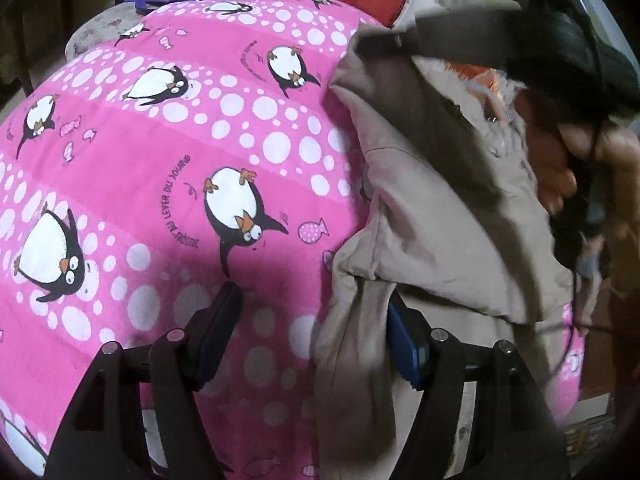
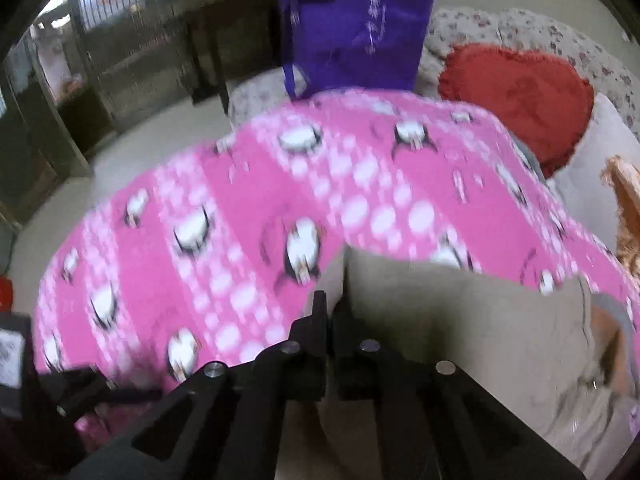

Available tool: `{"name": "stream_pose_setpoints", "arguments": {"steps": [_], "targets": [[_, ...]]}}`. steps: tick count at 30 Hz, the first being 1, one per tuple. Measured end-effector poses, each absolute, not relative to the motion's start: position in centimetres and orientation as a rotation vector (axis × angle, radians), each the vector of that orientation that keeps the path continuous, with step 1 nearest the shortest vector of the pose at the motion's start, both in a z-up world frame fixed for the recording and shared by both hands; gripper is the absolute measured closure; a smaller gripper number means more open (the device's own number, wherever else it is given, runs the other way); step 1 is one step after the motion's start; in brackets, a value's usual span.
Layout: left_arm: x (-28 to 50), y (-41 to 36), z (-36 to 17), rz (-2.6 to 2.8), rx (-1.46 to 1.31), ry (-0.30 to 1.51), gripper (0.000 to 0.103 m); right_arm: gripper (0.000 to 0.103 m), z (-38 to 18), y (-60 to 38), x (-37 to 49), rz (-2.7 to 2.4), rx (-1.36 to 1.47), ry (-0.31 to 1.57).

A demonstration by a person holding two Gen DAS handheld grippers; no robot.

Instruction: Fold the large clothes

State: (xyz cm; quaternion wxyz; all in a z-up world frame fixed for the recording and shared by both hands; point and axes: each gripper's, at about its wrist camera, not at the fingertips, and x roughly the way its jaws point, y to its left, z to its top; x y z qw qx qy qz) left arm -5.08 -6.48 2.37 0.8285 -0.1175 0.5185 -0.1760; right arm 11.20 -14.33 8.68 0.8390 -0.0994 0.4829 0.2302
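A beige garment (image 1: 432, 220) lies bunched on the right side of a pink penguin-print blanket (image 1: 180, 152). One fold hangs down against the blue pad of my left gripper (image 1: 312, 304), which stands open with its fingers wide apart over the blanket. My right gripper (image 1: 376, 44) reaches in from the upper right and is shut on the garment's raised top edge. In the blurred right wrist view the right gripper (image 2: 331, 308) shows its fingers pressed together. The beige garment (image 2: 460, 340) spreads from them to the right over the blanket (image 2: 240, 220).
A purple bag (image 2: 356, 24) stands behind the blanket on a floral sofa (image 2: 500, 28), next to a red heart cushion (image 2: 520, 100). An orange fluffy thing (image 2: 628, 200) sits at the right edge. A person's hand (image 1: 560, 168) holds the right gripper. Pale floor (image 2: 132, 152) lies to the left.
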Motion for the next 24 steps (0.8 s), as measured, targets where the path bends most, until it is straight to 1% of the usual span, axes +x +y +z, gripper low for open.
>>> {"name": "stream_pose_setpoints", "arguments": {"steps": [2,4,8,9,10,11,12,13,14,16,17,18,19,22,24], "targets": [[-5.0,-5.4,2.5,-0.368,-0.278,1.084,0.034,0.102,9.8,-14.5,12.6,0.509,-0.114,0.972],[-4.7,-4.2,2.6,-0.352,-0.301,1.079,0.034,0.102,9.6,-14.5,14.1,0.503,-0.058,0.968],[-4.3,-2.8,3.2,-0.324,-0.289,1.086,0.034,0.101,6.7,-13.5,15.7,0.446,-0.068,1.029],[-4.3,-2.6,3.7,-0.307,-0.277,1.075,0.034,0.095,6.5,-13.7,15.3,0.449,-0.058,1.032],[-4.2,-2.4,4.0,-0.302,-0.276,1.066,0.034,0.093,6.7,-14.0,14.9,0.45,-0.037,1.04],[-4.1,-2.1,4.4,-0.3,-0.28,1.056,0.034,0.078,7.1,-14.6,14.3,0.451,-0.009,1.048],[-4.0,-2.0,4.9,-0.295,-0.284,1.044,0.034,0.057,7.8,-15.4,13.3,0.459,0.017,1.051],[-4.1,-2.2,5.3,-0.292,-0.28,1.033,0.034,0.051,8.7,-16.3,11.9,0.45,0.022,1.036],[-4.0,-2.5,5.8,-0.293,-0.269,1.021,0.034,0.046,9.4,-16.9,10.9,0.433,0.015,1.023],[-3.5,-3.3,6.5,-0.302,-0.243,1.0,0.034,0.046,10.9,-19.0,7.8,0.403,-0.003,1.009],[-3.3,-3.9,6.8,-0.312,-0.234,0.99,0.034,0.044,11.7,-21.0,5.7,0.391,-0.002,1.002],[-3.0,-4.6,7.1,-0.322,-0.224,0.98,0.034,0.038,12.0,-22.3,4.4,0.364,-0.008,1.001],[-2.8,-5.2,7.3,-0.328,-0.21,0.977,0.033,0.035,12.3,-23.8,3.1,0.315,-0.021,1.002],[-1.6,-8.0,7.4,-0.338,-0.149,0.985,0.033,0.033,12.8,-29.2,-0.8,0.145,-0.084,1.007],[-1.4,-9.3,6.9,-0.34,-0.121,0.993,0.033,0.028,12.4,-33.2,-2.7,0.004,-0.1,1.033]]}}
